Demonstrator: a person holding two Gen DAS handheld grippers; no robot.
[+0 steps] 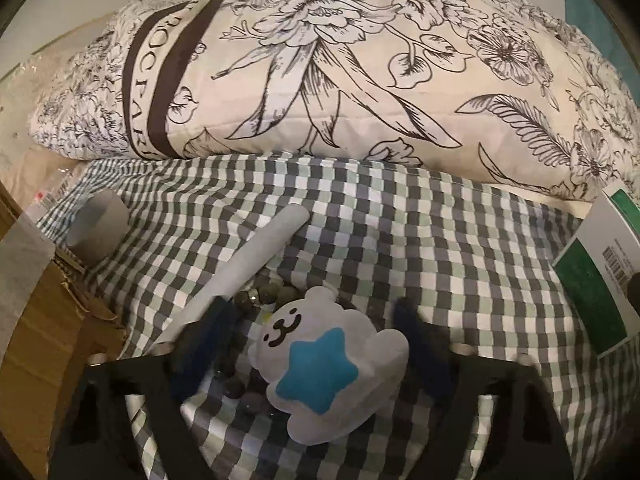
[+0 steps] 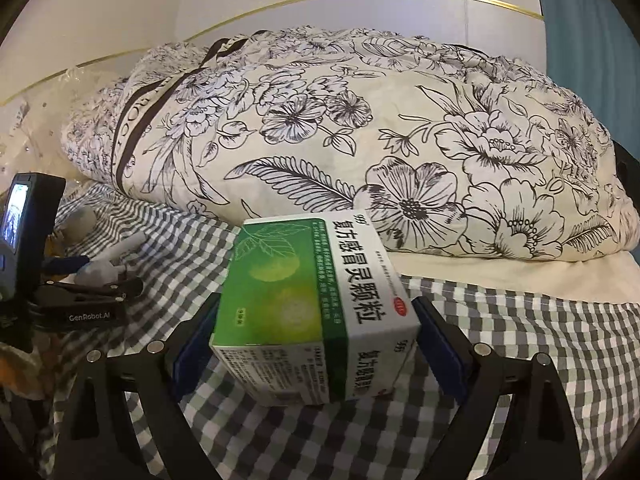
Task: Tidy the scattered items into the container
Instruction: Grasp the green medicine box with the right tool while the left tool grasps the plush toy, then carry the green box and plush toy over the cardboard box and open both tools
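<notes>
Only the left wrist view shows the white plush toy (image 1: pixel 328 364) lying on dark beads (image 1: pixel 260 296) between the spread fingers of the left gripper (image 1: pixel 308 332), a white tube (image 1: pixel 240 264) beyond its left finger. Rightward, the right gripper (image 2: pixel 316 328) pinches a green medicine box (image 2: pixel 316 304); checked bedding (image 2: pixel 520 320) lies open right of it, up to the floral quilt (image 2: pixel 360 140).

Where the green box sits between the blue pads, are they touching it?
Touching. The right wrist view shows the green box wedged between the right gripper and its blue pads, which press against both its sides with no gap.
</notes>
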